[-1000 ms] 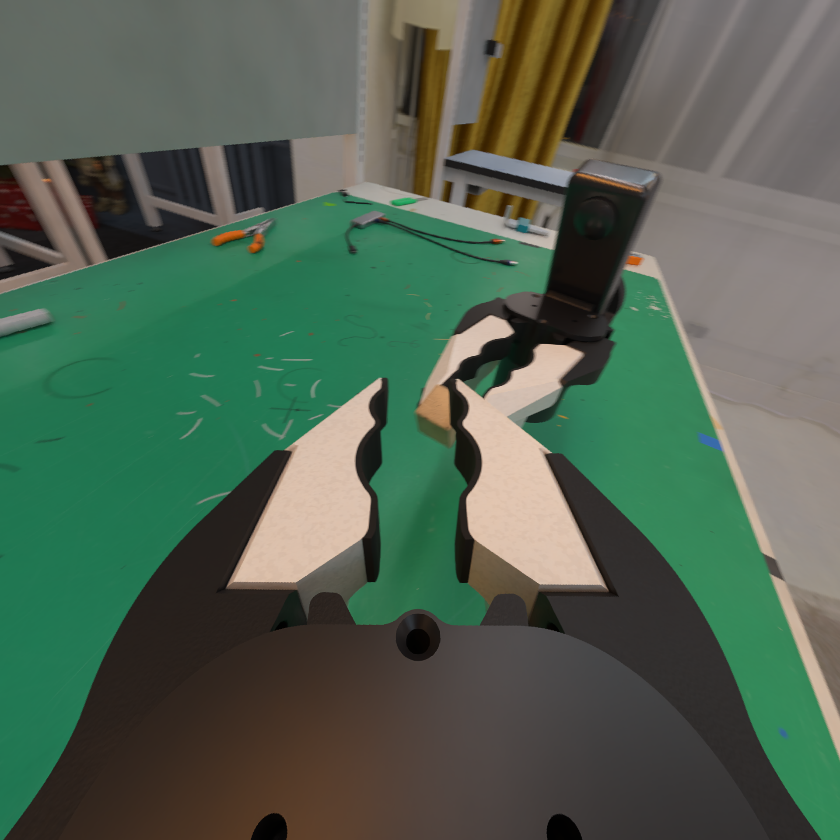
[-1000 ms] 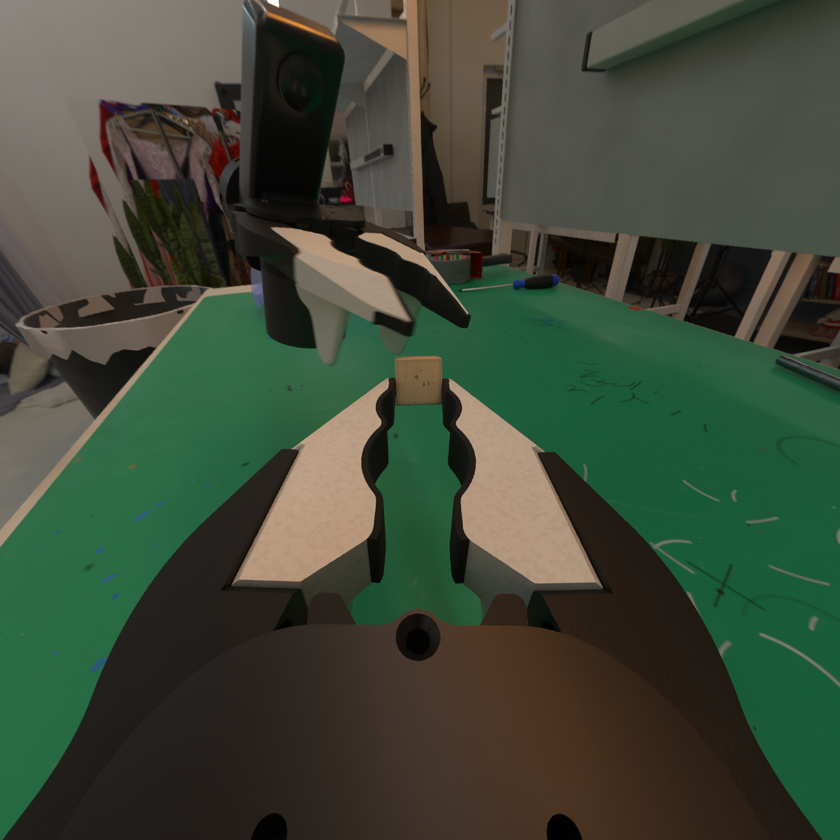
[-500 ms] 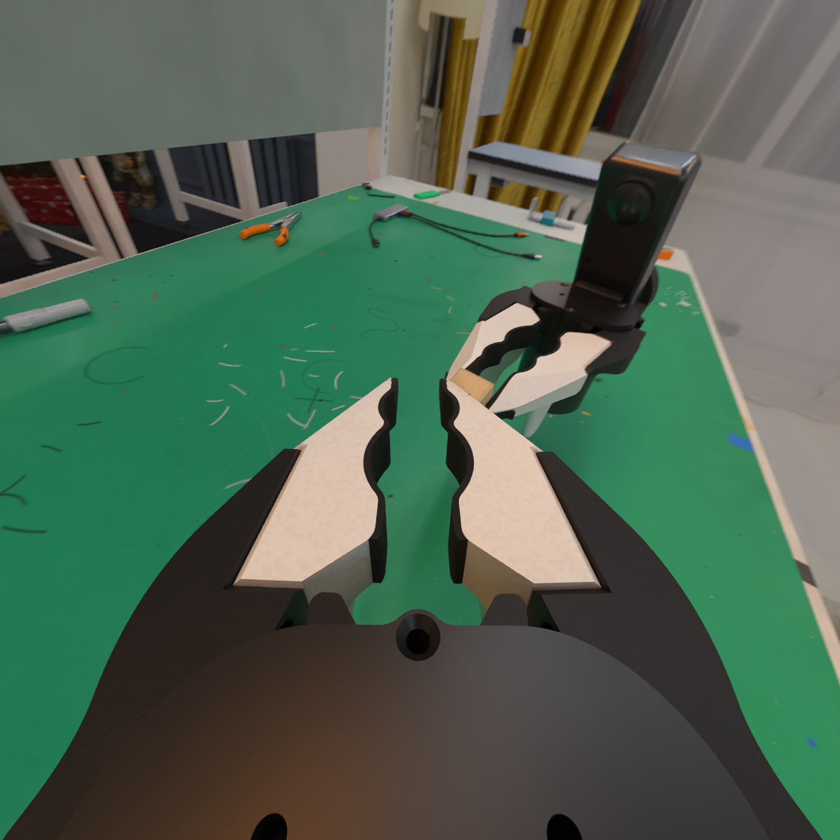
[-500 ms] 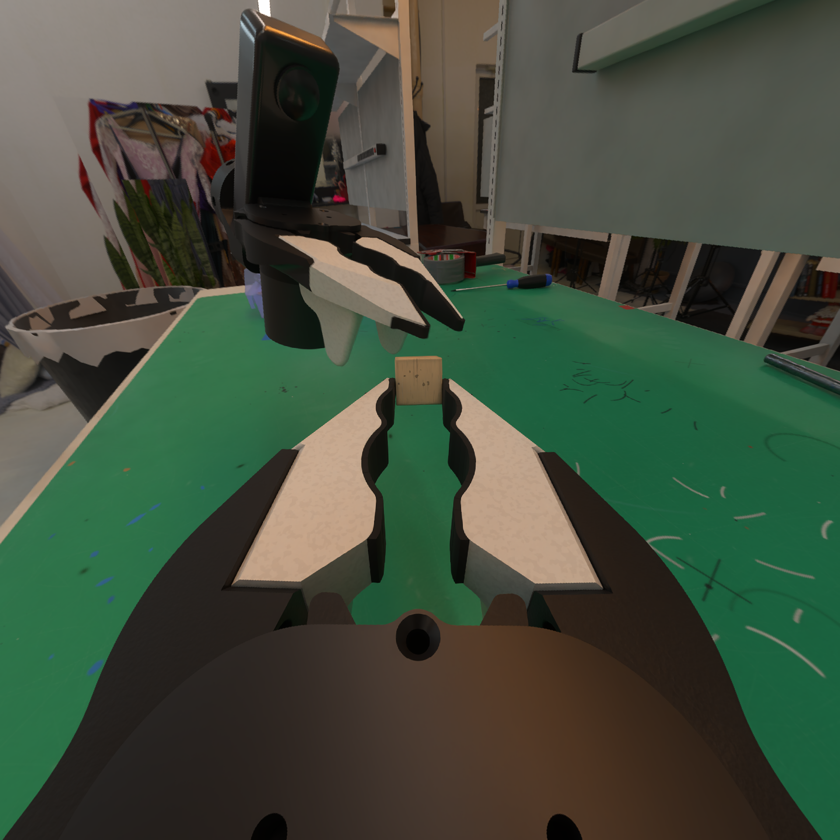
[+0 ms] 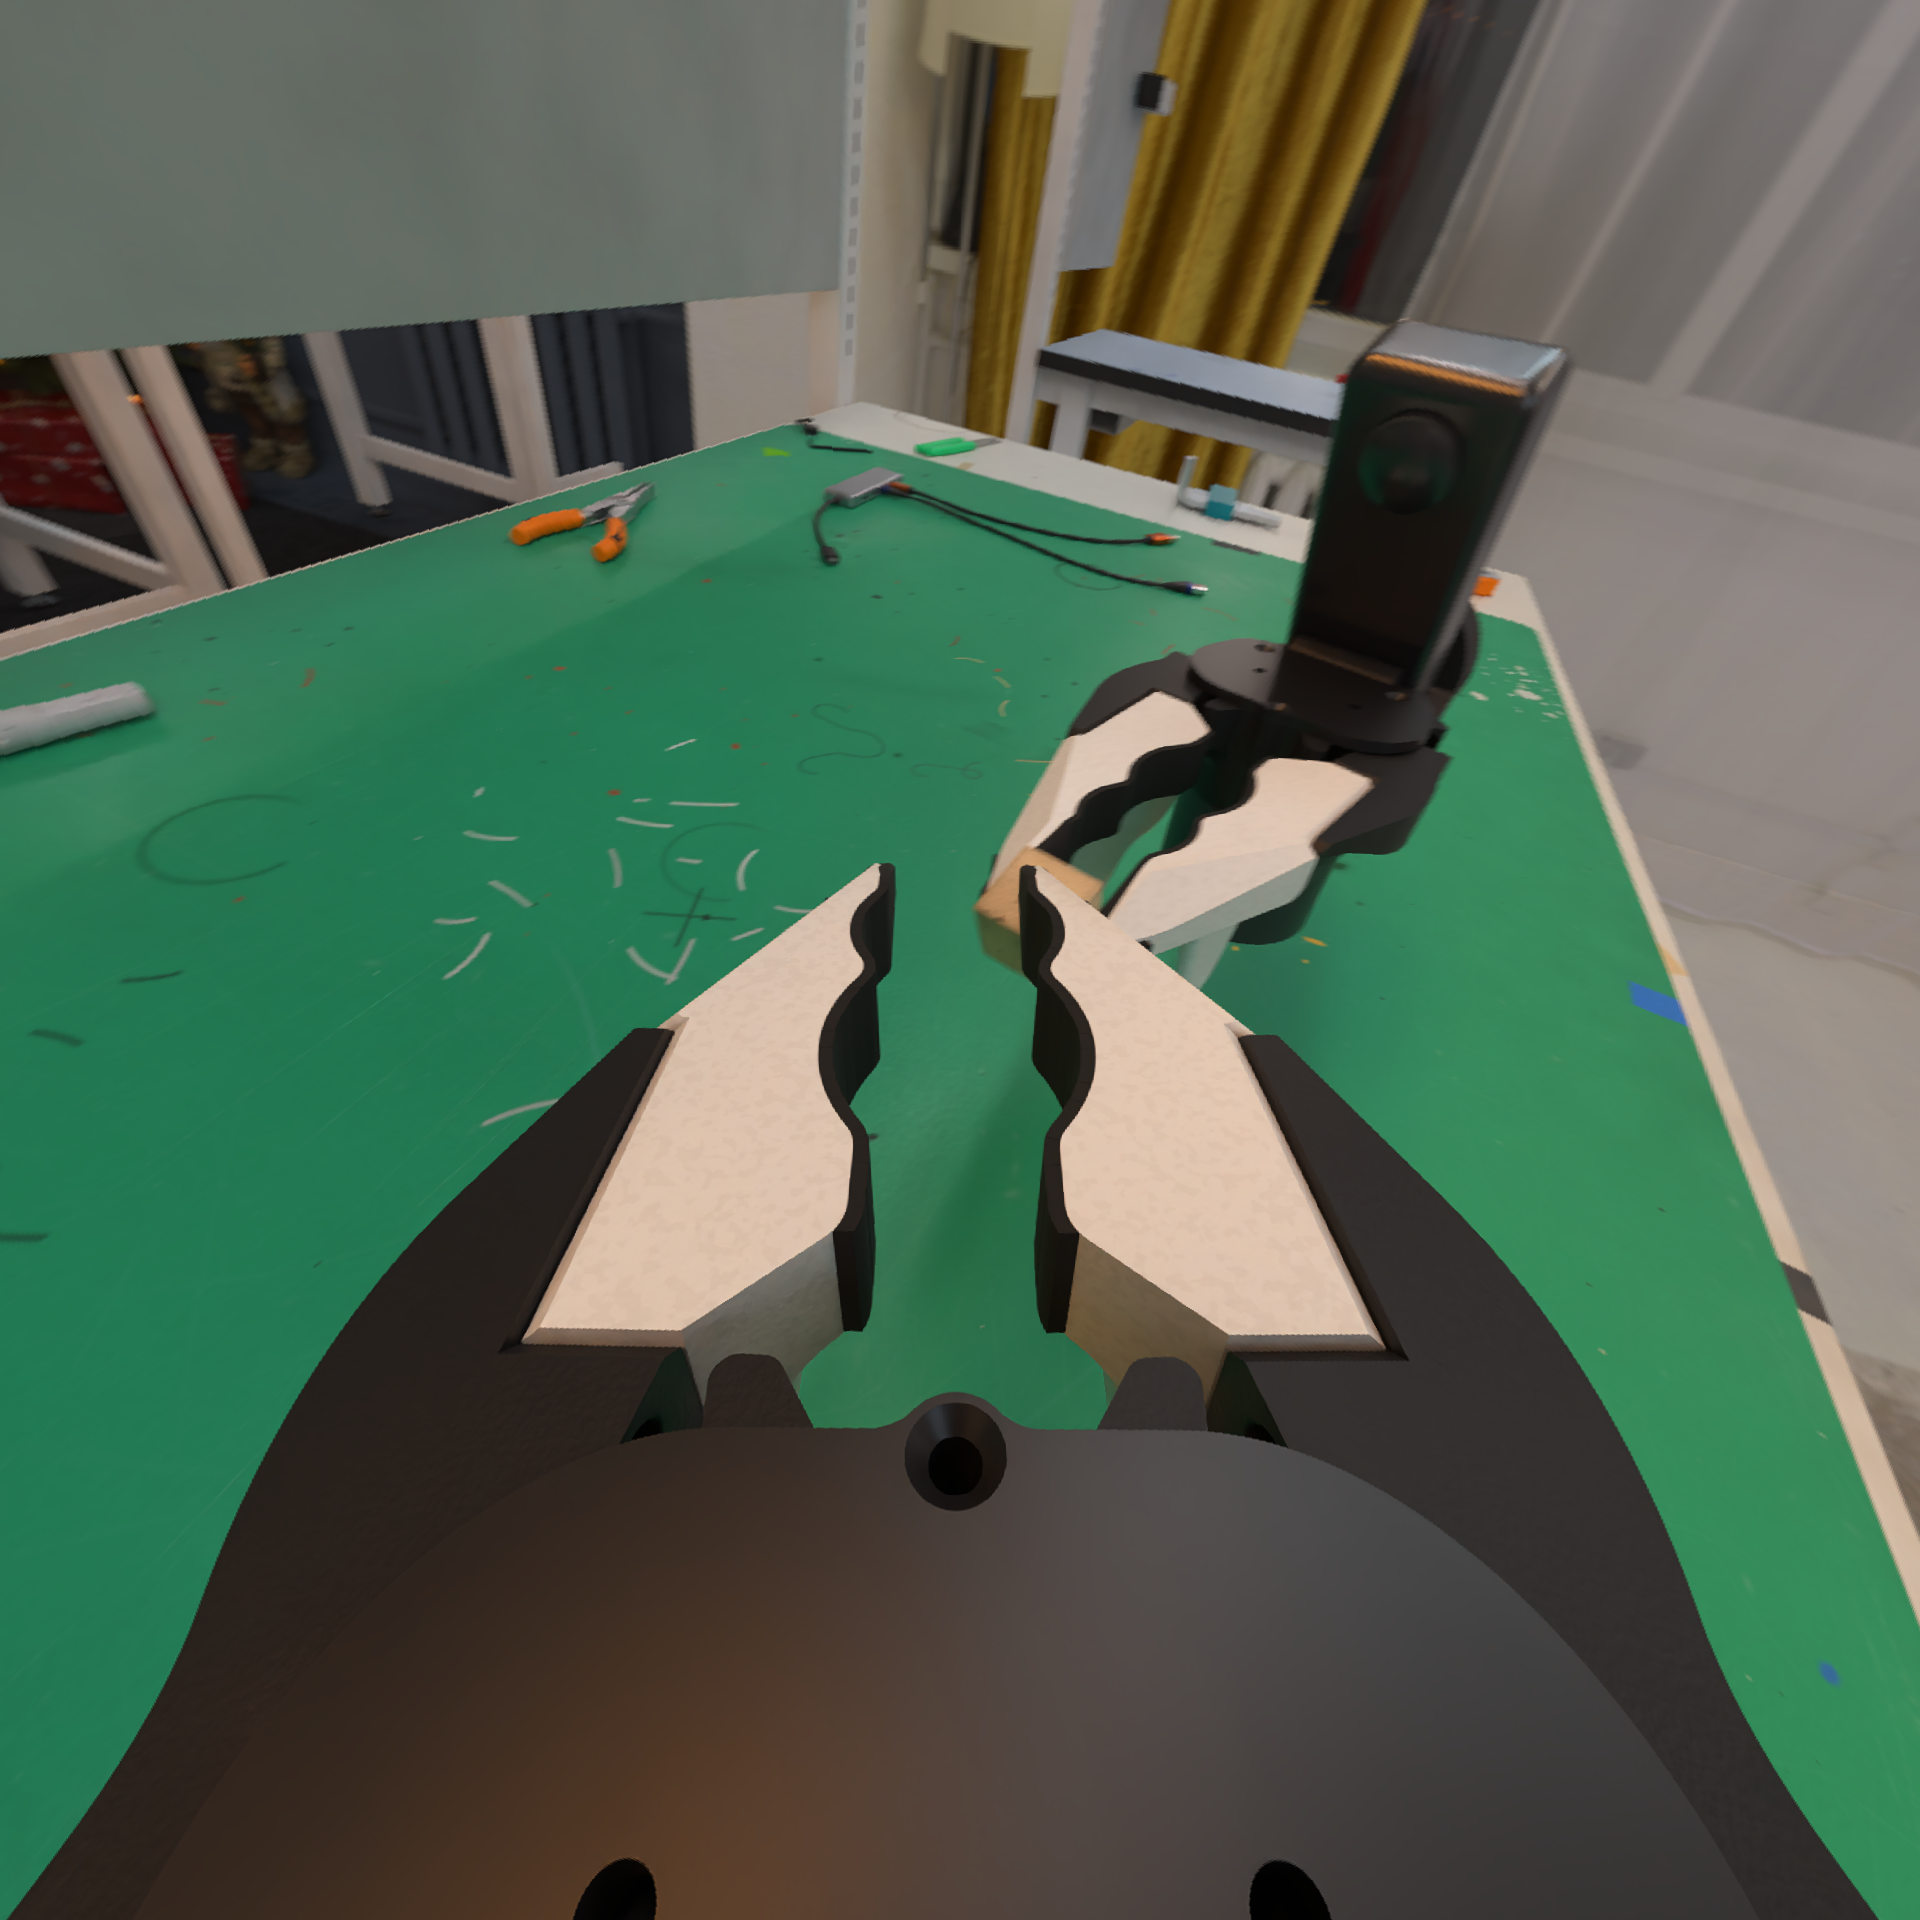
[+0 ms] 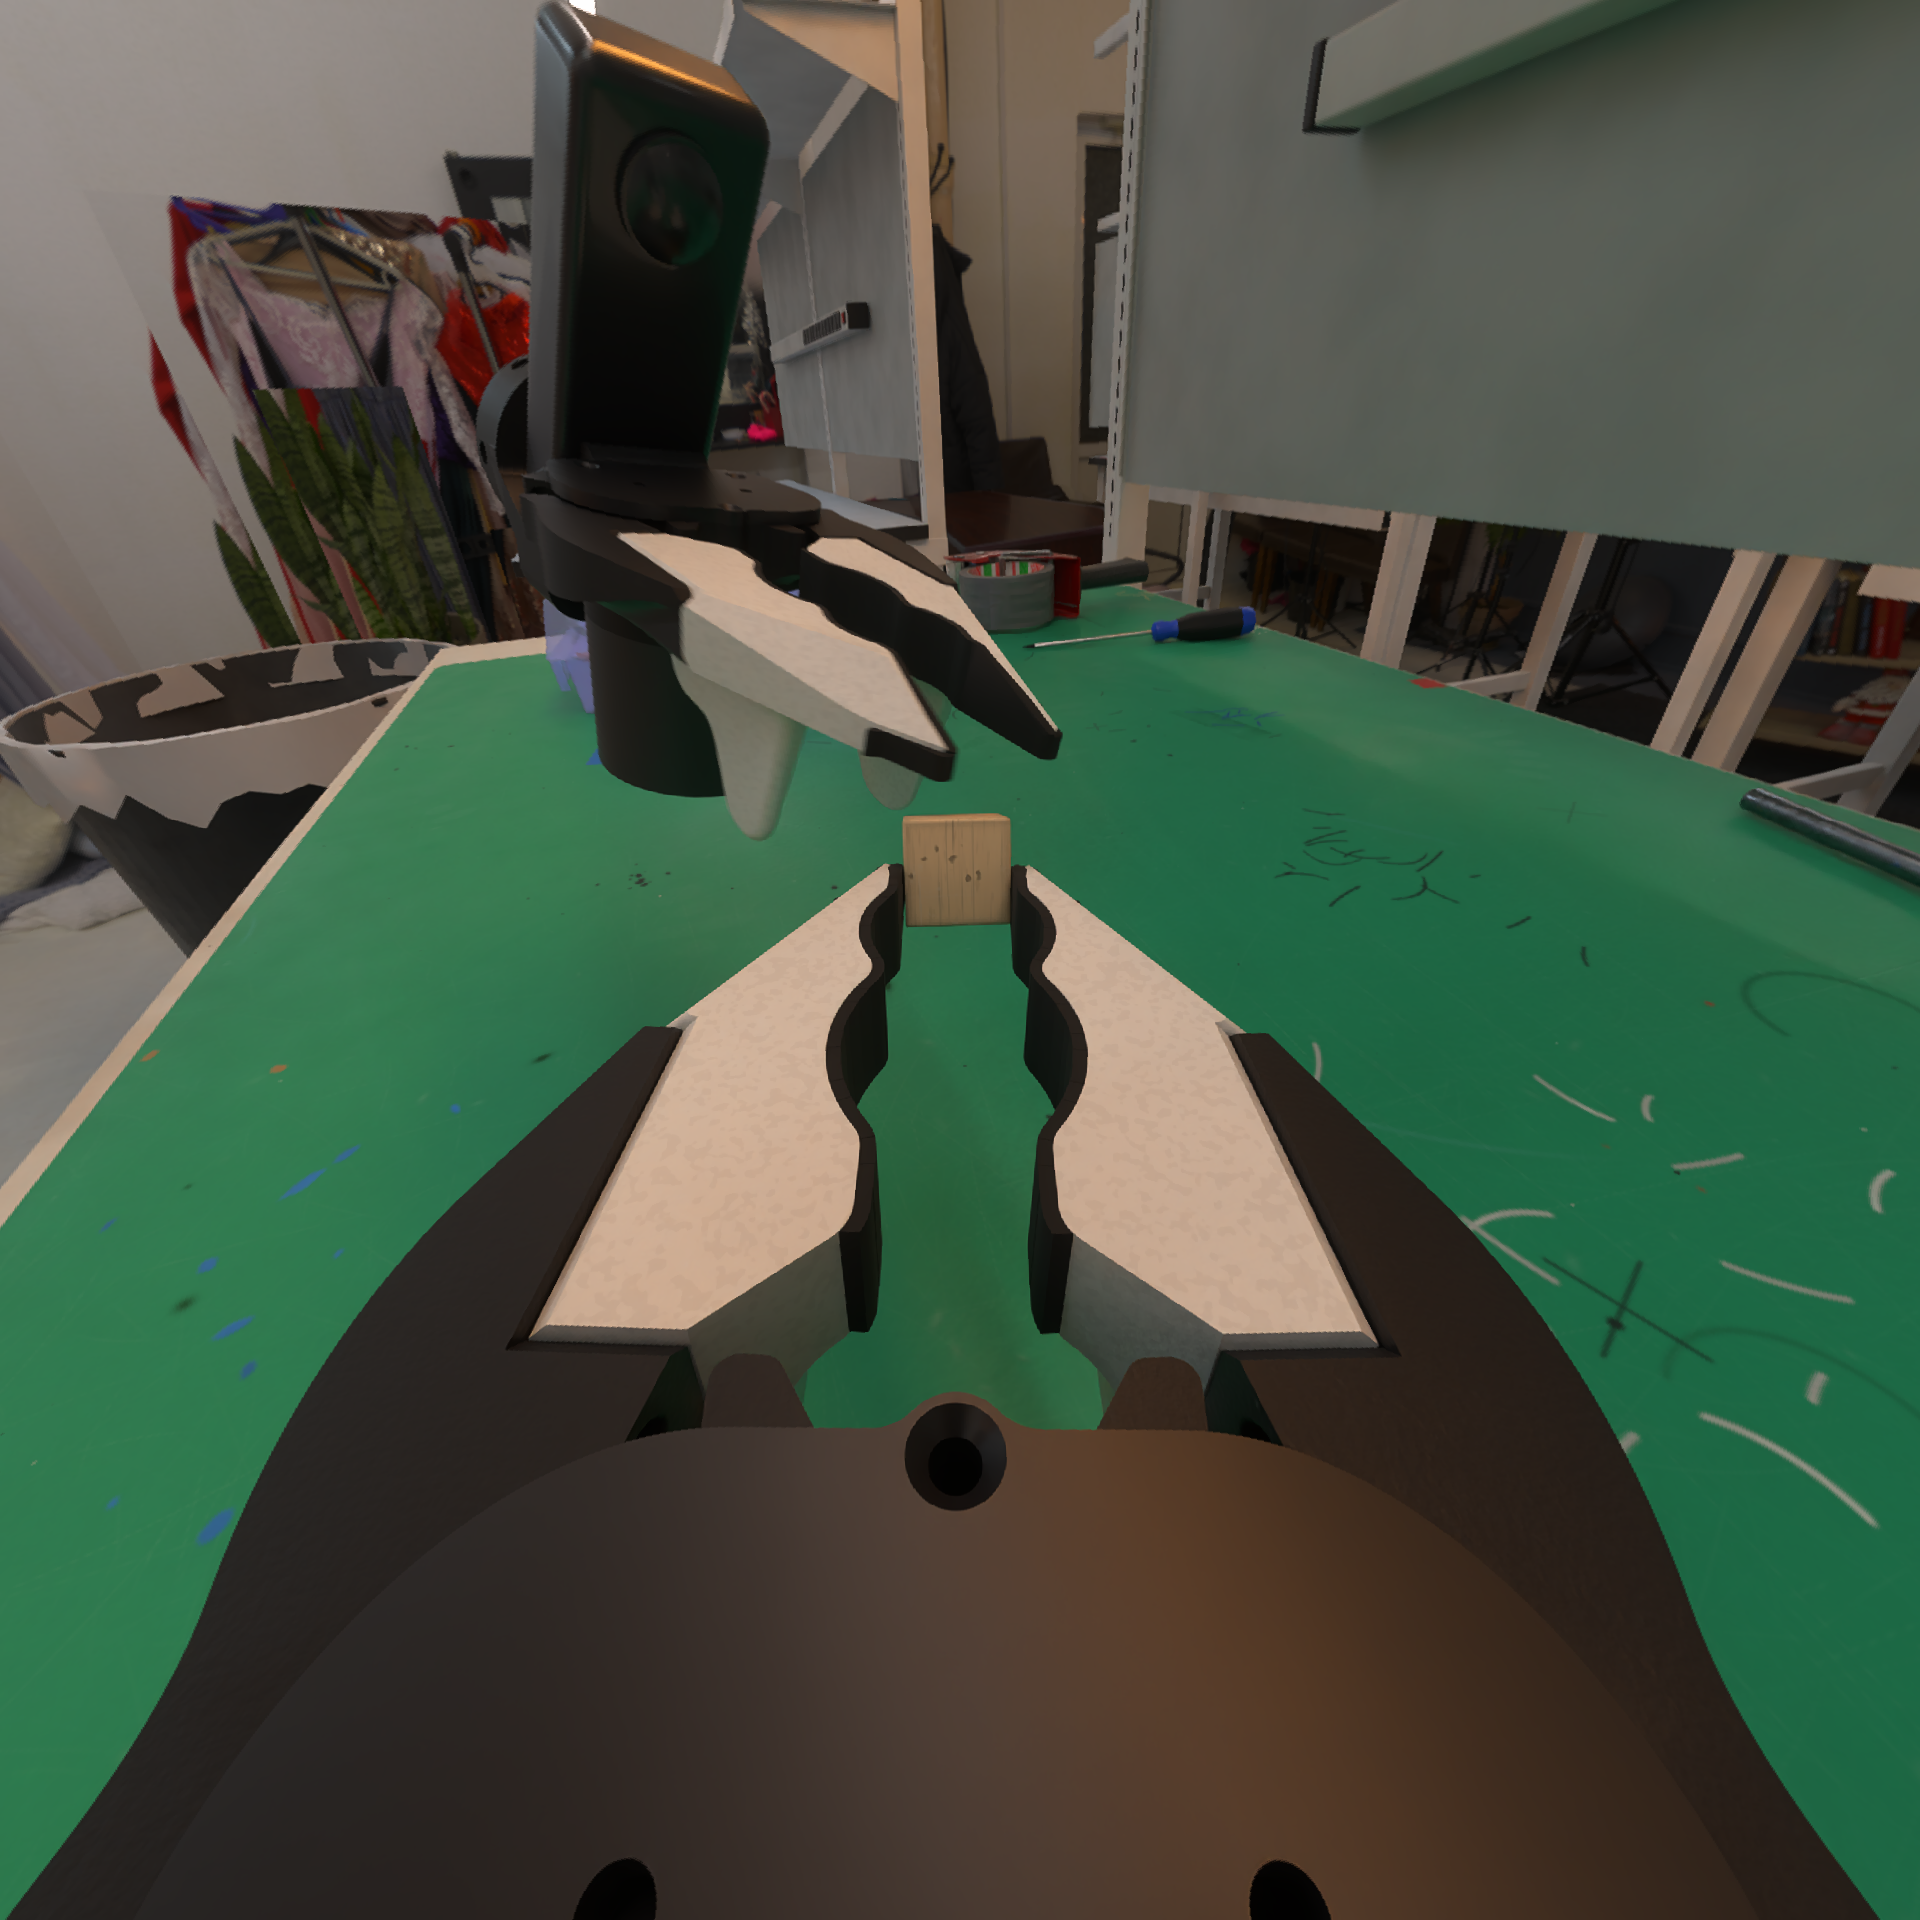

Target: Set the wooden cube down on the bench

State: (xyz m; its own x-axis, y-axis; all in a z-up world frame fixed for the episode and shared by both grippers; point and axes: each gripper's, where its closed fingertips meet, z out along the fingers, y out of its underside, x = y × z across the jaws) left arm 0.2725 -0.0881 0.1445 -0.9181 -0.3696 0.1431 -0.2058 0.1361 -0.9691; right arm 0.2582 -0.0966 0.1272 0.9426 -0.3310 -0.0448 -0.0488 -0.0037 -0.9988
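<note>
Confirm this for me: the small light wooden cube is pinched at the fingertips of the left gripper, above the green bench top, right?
Not quite. The small light wooden cube is pinched at the fingertips of the right gripper, not the left, as the right wrist view shows. The left gripper holds nothing between its fingers. The cube is indeed above the green bench top.

My left gripper (image 5: 954, 883): matte black body, broad and rounded, with a warm brownish sheen low on its dome.
My fingers (image 5: 727, 1132): pale cream speckled plates, tapering to points, set in black frames.
Inner edges: black, wavy, scalloped profile.
Screw hole (image 5: 954, 1460): one round recessed socket at the centre; two dark oval holes at the bottom edge.
My right gripper (image 6: 956, 883): same black shell and cream speckled fingers.
Camera block (image 5: 1423, 520): tall glossy black box with round lens, on a round black plate with small holes.
</note>
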